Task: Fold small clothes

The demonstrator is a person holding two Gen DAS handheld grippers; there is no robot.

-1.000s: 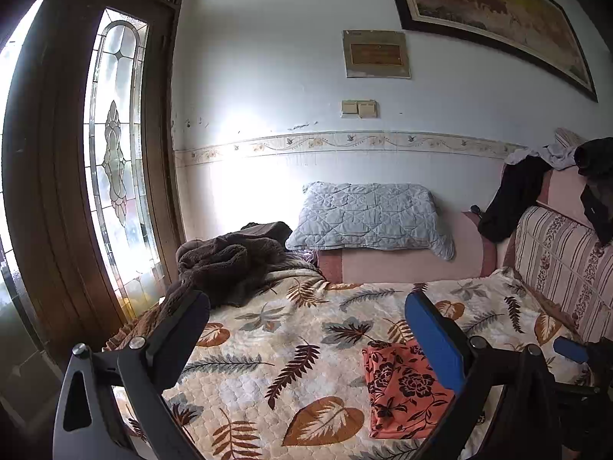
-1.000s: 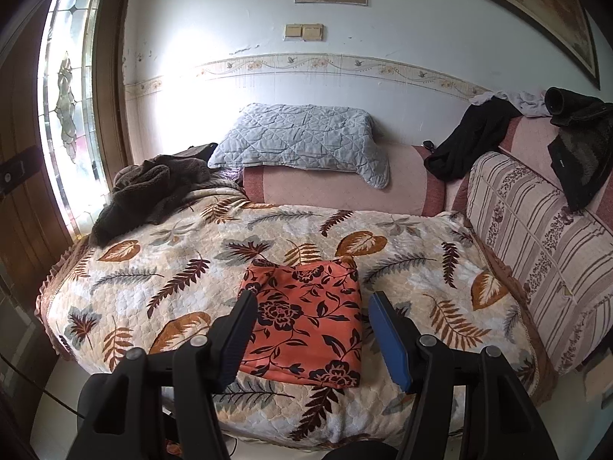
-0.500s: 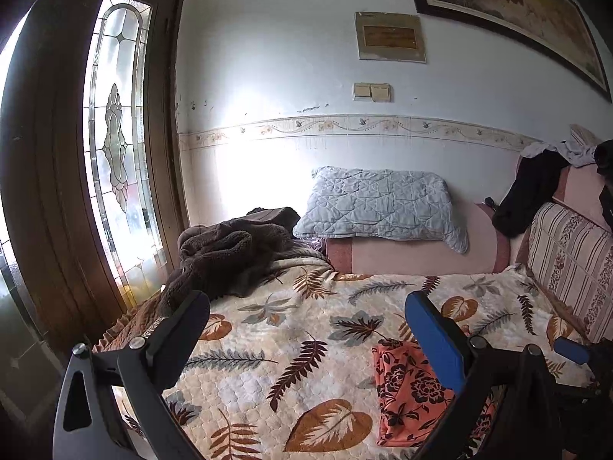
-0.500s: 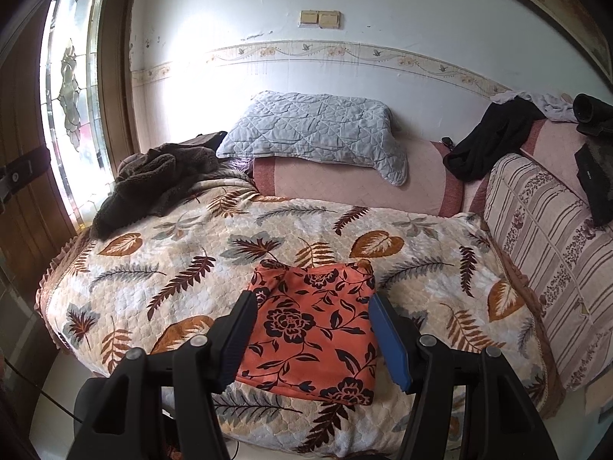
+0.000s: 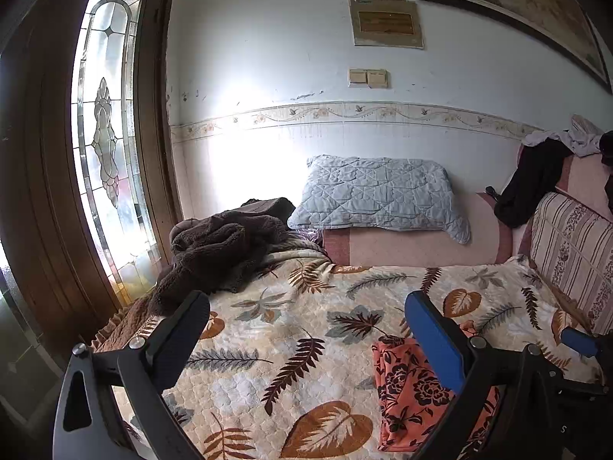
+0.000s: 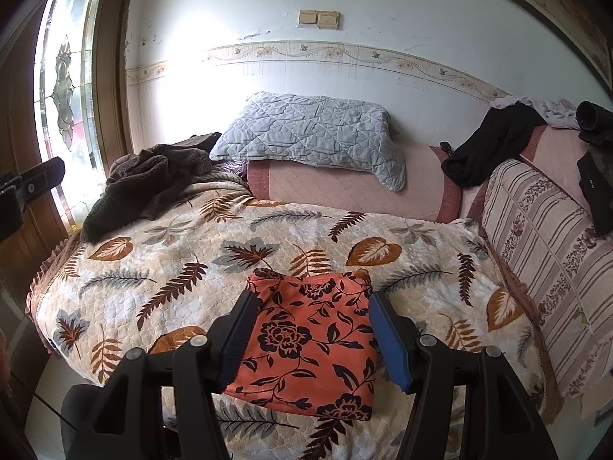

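Observation:
An orange garment with black flowers (image 6: 310, 341) lies folded into a neat rectangle on the leaf-print bedspread (image 6: 184, 260), near the front edge. My right gripper (image 6: 312, 337) is open and empty, held above the garment with a finger on each side in view. In the left wrist view the same garment (image 5: 413, 387) sits at the lower right, partly behind the blue finger pad (image 5: 433, 341). My left gripper (image 5: 306, 337) is open and empty, above the bedspread (image 5: 287, 329) to the garment's left.
A brown fleece heap (image 6: 149, 184) lies at the bed's back left by a stained-glass door (image 5: 107, 145). A grey quilted pillow (image 6: 310, 134) rests on a pink bolster. Dark clothes (image 6: 490, 145) hang over the striped sofa back (image 6: 544, 237) on the right.
Both grippers have moved forward and a little closer to the bed, staying open. The folded garment has not moved.

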